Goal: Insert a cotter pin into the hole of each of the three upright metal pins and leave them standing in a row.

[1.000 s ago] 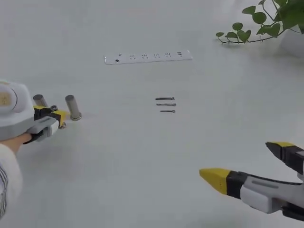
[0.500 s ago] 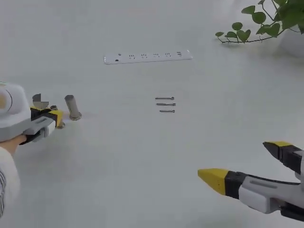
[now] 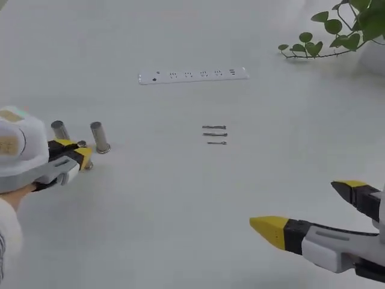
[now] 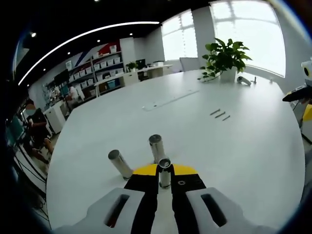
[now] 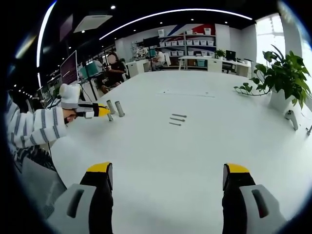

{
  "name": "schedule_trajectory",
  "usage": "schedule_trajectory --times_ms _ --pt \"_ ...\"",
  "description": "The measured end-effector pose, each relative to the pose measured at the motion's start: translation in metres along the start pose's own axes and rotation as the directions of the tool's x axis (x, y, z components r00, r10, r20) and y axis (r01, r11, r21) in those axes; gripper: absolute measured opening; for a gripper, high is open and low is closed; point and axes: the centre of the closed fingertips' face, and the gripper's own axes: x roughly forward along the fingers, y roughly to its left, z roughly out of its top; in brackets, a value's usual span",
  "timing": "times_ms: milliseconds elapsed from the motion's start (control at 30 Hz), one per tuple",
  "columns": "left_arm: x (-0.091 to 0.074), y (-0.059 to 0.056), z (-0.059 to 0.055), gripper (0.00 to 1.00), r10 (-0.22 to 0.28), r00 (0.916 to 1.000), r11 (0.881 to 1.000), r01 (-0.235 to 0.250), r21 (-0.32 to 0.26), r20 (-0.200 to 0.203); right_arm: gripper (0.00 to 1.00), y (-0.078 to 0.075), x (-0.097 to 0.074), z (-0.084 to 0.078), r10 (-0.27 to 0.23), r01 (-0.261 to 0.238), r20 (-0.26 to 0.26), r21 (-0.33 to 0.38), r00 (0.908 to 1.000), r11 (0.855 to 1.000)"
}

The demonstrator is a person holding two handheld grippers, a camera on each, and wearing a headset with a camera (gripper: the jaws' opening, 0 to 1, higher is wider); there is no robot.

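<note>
- Right tool (image 3: 307, 208) sits nearest the person at the lower right of the head view. Its yellow-tipped jaws are wide apart and hold nothing, and it hovers over bare bench (image 3: 180, 205), pointing left.
- Left tool (image 4: 164, 178) is further out on the left, reaching in low and roughly level. Its jaws are clamped on one metal pin (image 4: 163, 165), which stands upright between the tips.
- In the right gripper view the arm behind it, in a striped sleeve (image 5: 34, 127), stretches across towards the pins.
- Just beyond the gripped one, the other two metal pins (image 3: 99, 137) stand upright on the bench, close together and free of either tool.
- Three cotter pins (image 3: 215, 134) lie further along near the middle of the bench, side by side and parallel, well apart from both tools.
- Judging from this, no cotter pin is in a hole yet, so all three insertions are left and the final row is to come.
- A white power strip (image 3: 192, 75) lies past them, and a potted plant (image 3: 337, 30) sits at the far right corner.
</note>
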Motion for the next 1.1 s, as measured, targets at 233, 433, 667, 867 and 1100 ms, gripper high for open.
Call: schedule_trajectory --times_ms 233,433,667,867,1100 --pt "-0.010 -0.032 0.013 0.05 -0.095 0.9948 0.995 0.094 0.027 0.037 0.92 0.002 -0.003 0.001 0.006 -0.006 0.013 0.000 0.9999 1.000" --pt "-0.017 -0.056 0.022 0.05 -0.163 0.9843 0.987 0.163 0.009 0.068 0.92 0.002 -0.005 -0.001 0.009 -0.009 0.022 0.010 0.9997 1.000" --pt "-0.021 -0.085 0.022 0.05 -0.222 0.9718 0.975 0.223 -0.003 0.081 0.92 0.003 -0.008 -0.002 0.014 -0.014 0.032 0.014 0.9994 1.000" --pt "-0.025 -0.106 0.018 0.05 -0.266 0.9616 0.964 0.264 0.031 0.069 0.92 0.002 -0.010 -0.001 0.018 -0.018 0.038 0.009 0.9991 1.000" --pt "-0.024 -0.127 0.011 0.05 -0.323 0.9449 0.945 0.320 0.064 0.052 0.92 0.001 -0.011 -0.003 0.018 -0.018 0.034 0.008 0.9993 1.000"
